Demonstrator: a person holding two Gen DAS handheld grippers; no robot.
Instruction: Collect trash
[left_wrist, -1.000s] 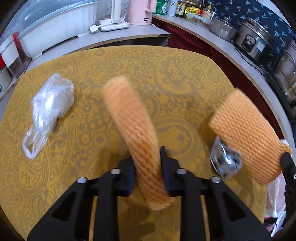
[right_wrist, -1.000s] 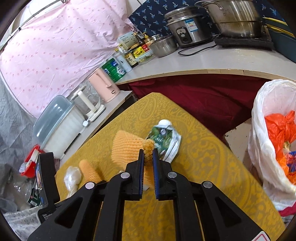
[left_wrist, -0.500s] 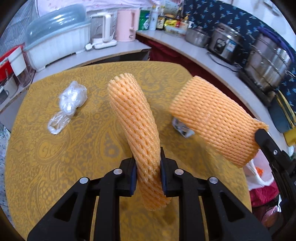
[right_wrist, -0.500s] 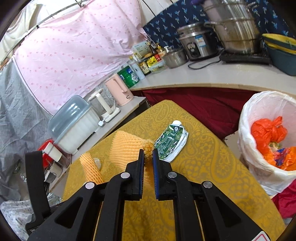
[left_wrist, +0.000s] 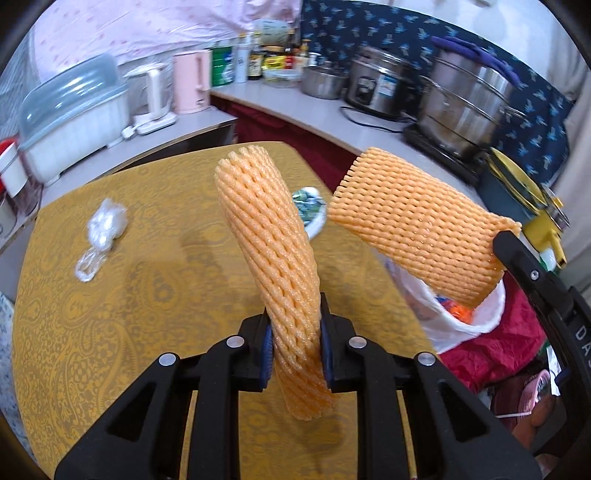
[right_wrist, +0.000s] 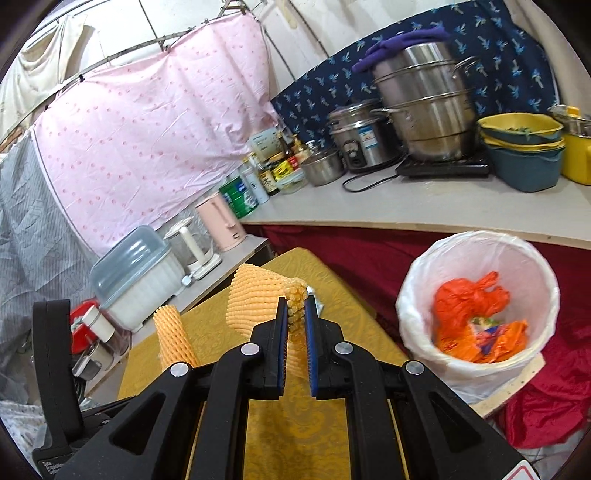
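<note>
Two grippers are each clamped on an orange foam net above the yellow table: left gripper pinching the narrow net, right gripper nipping the wide net, with a plastic wad lying farther back on the table and the trash bin beyond its right edge.

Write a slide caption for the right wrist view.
Right gripper clamps an orange foam net, lined bin ahead.

Pink sheet behind cluttered counter
</note>
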